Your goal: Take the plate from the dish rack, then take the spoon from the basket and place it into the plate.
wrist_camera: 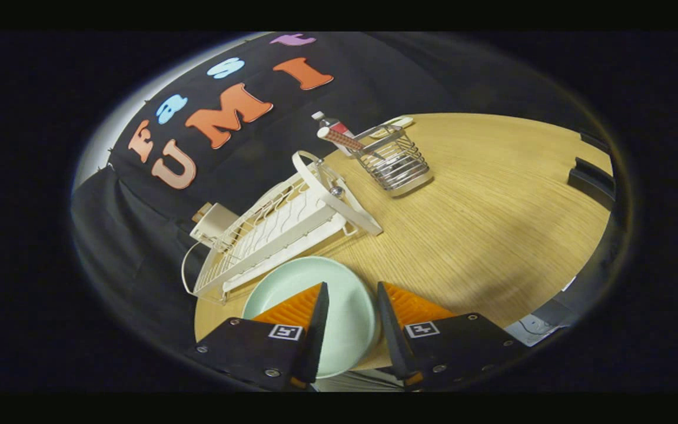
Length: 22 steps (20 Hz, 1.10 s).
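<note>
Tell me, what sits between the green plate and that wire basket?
In the gripper view, bare wooden table lies between the plate, held between the fingers, and the basket; the dish rack stands beside that stretch.

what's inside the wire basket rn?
In the wire basket a spoon leans, its handle sticking out over the rim. Its lower end is hidden behind the wires. The fingers straddle the plate, well short of the basket.

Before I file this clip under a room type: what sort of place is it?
Likely a staged kitchen tabletop in a recording booth: a white dish rack, a wire basket and a pale green plate sit on a wooden table. The gripper is open above the plate.
</note>
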Motion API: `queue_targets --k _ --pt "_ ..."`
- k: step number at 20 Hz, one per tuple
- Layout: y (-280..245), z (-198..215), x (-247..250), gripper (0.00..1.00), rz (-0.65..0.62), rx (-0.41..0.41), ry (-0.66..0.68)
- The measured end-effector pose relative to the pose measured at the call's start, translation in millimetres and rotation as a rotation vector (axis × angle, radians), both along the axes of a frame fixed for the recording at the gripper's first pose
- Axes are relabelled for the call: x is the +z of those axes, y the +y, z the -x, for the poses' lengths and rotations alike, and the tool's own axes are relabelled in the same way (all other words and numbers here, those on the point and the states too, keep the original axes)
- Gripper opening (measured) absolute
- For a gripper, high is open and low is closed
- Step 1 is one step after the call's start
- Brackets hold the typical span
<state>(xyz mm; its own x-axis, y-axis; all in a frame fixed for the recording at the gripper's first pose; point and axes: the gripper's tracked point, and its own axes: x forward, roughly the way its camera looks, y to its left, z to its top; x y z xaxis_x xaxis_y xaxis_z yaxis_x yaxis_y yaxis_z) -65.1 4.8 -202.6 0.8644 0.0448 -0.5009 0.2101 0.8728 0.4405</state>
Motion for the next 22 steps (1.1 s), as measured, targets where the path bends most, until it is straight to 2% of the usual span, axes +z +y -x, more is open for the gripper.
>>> queue_targets --k 1,3,8,10,18,22 --pt "-2.0 -1.4 2.1 0.5 0.008 0.0 -0.007" --pt "-10.7 -2.1 6.3 0.59 0.064 -0.012 -0.026" --pt "-29.6 -6.8 34.3 0.89 0.196 -0.028 -0.1" --pt "-38.1 -11.5 48.1 0.97 0.219 -0.048 -0.141" --pt "-81.7 -27.2 91.4 0.99 0.445 -0.135 -0.244" --pt "-86.4 -35.3 109.9 0.99 0.484 -0.148 -0.293"
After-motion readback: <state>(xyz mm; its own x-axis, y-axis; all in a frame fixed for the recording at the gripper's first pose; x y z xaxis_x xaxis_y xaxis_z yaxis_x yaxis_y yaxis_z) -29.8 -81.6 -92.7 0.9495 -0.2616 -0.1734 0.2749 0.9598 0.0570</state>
